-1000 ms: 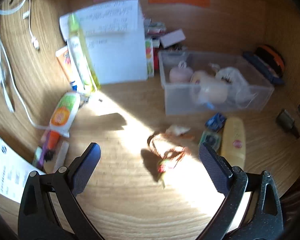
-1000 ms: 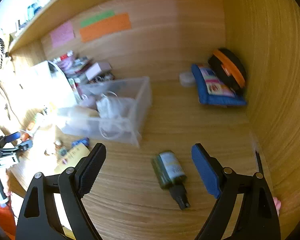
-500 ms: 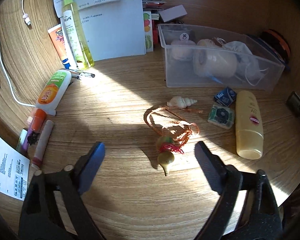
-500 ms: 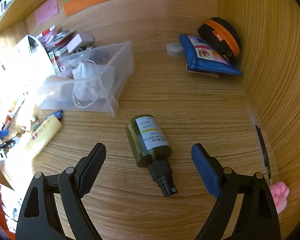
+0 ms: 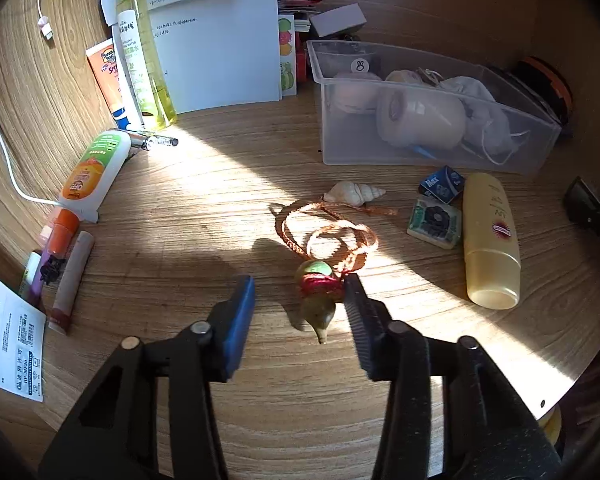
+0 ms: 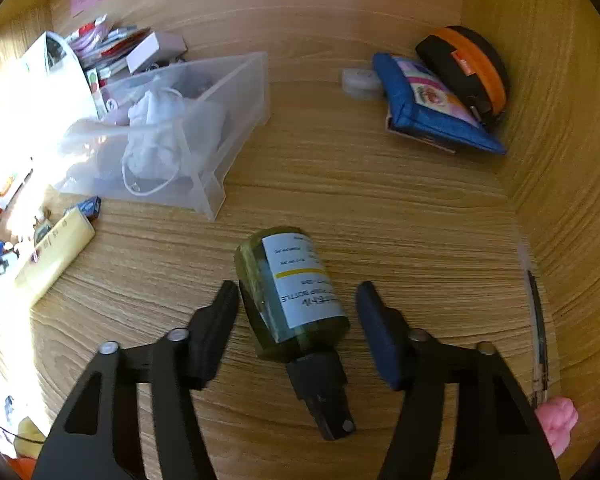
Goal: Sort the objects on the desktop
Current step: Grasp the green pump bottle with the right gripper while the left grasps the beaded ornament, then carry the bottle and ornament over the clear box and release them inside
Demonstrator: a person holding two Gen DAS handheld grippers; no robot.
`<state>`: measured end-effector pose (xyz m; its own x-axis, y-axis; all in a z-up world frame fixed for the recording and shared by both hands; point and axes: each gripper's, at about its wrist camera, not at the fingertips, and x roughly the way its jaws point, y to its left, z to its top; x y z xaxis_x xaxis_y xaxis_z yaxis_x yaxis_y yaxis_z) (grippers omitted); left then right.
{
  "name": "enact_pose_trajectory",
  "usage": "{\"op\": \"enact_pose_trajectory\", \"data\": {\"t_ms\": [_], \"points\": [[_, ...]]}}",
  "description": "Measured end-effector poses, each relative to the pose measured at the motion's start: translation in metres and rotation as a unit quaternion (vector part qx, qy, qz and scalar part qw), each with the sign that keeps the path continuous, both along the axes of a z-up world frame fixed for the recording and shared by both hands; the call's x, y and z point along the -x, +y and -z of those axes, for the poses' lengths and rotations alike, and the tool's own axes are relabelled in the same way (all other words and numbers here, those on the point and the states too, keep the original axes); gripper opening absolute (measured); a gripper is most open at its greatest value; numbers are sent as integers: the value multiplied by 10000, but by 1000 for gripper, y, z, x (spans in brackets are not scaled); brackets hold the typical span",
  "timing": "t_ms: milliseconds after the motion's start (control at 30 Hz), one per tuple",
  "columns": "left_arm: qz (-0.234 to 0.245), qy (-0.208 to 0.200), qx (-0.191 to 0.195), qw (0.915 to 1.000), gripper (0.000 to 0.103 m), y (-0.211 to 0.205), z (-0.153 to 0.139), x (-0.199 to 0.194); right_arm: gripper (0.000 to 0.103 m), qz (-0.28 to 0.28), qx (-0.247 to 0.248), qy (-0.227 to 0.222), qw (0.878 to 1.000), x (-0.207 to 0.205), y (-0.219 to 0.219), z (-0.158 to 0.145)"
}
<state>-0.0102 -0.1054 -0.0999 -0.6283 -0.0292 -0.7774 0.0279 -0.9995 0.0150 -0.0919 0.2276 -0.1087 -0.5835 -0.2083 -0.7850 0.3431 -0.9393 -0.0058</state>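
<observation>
A: Left claw (image 5: 300,292) is low over the pale wooden worktop (image 5: 220,208), jaws spread on either side of the small olive gourd charm bound with red thread (image 5: 318,300). The right finger (image 5: 358,312) looks to be touching the thread; the blue-padded left one (image 5: 238,320) stands clear of it.

B: And the charm's braided orange cord (image 5: 324,232) loops away toward the cream spiral seashell (image 5: 354,193), just this side of the clear plastic storage bin (image 5: 536,132).

A: Right beside that sit the yellow sunscreen tube lying flat (image 5: 489,240), a small white square packet with a dark flower print (image 5: 434,221) and a little blue box (image 5: 442,184).

B: Over to the right claw (image 6: 296,304): also parted, straddling the dark green glass bottle with a white label (image 6: 292,292). The bottle lies on its side, black cap (image 6: 320,380) pointing back at the camera.

A: Neither finger presses it; there's a gap on each side.

B: At the back corner, a blue zip pouch (image 6: 432,116) leans under a black and orange case (image 6: 464,68).
</observation>
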Motion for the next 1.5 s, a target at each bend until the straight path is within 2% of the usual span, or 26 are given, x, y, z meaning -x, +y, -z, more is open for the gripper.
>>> {"op": "enact_pose_trajectory", "data": {"t_ms": [167, 200, 467, 767, 1100, 1500], "points": [[-39, 4, 3, 10000, 27, -2, 0, 1, 38, 2, 30, 32, 10000, 1, -2, 1], [-32, 6, 18, 10000, 22, -2, 0, 1, 38, 4, 59, 39, 10000, 1, -1, 1], [-97, 102, 71, 9999, 22, -4, -3, -7, 38, -1, 246, 246, 9994, -2, 0, -15], [-168, 429, -139, 9988, 22, -12, -31, -9, 38, -111, 553, 412, 9976, -7, -2, -41], [2, 967, -106, 9953, 22, -9, -81, 1, 38, -383, 759, 777, 9933, -14, -15, -75], [557, 1611, -149, 9853, 22, 13, -157, 20, 38, -733, 970, 1151, 9859, -14, -38, -113]]}}
